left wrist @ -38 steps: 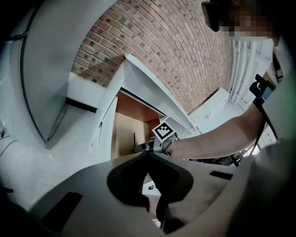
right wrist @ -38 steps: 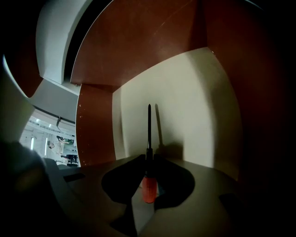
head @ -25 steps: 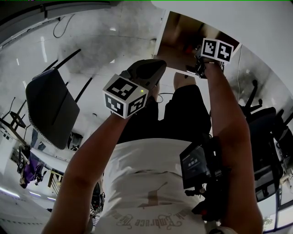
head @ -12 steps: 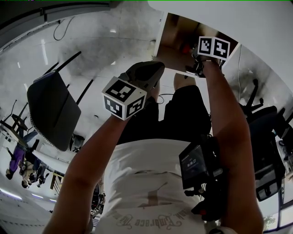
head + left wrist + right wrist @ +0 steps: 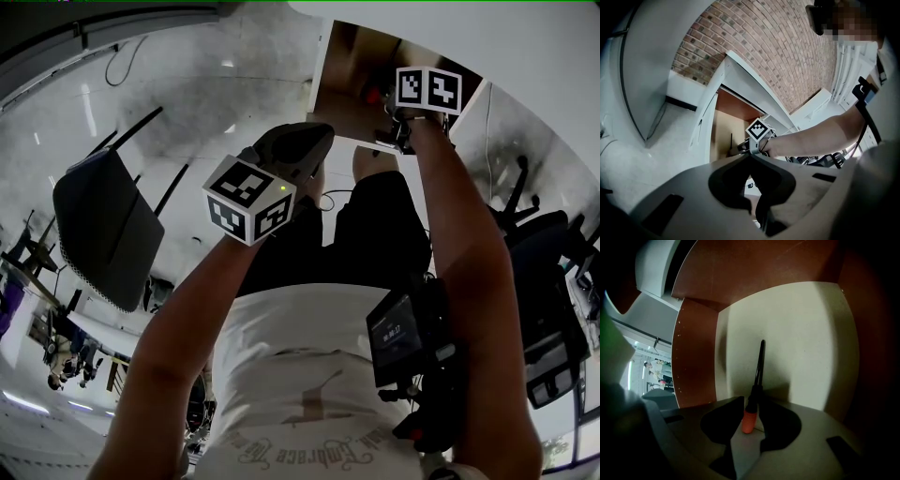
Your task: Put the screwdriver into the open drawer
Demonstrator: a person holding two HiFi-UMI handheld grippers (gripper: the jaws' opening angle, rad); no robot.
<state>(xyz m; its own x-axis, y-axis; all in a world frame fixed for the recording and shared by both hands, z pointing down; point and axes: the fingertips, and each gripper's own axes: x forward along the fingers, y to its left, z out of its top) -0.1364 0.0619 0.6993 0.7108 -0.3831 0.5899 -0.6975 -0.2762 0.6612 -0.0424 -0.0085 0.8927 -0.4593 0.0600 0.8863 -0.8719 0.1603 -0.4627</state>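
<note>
The open drawer (image 5: pixel 801 338) has a pale floor and brown walls; it also shows at the top of the head view (image 5: pixel 342 80). The screwdriver (image 5: pixel 759 366), black shaft with an orange-red handle, lies on that floor pointing away from me. My right gripper (image 5: pixel 752 400) hangs over the drawer (image 5: pixel 394 131), tilted steeply down. Its jaws are opening, the handle end lies between them, and the pads stand off it. My left gripper (image 5: pixel 751 157) is held up in front of the drawer (image 5: pixel 317 139), shut and empty, looking at the right hand's marker cube (image 5: pixel 759 130).
The drawer belongs to a white cabinet (image 5: pixel 736 75) against a brick wall (image 5: pixel 787 51). A dark chair (image 5: pixel 108 225) stands at the left and office chairs (image 5: pixel 544 253) at the right. A black device (image 5: pixel 403 337) hangs at the person's waist.
The right gripper's marker cube has turned slightly over the drawer. Both hands keep their places.
</note>
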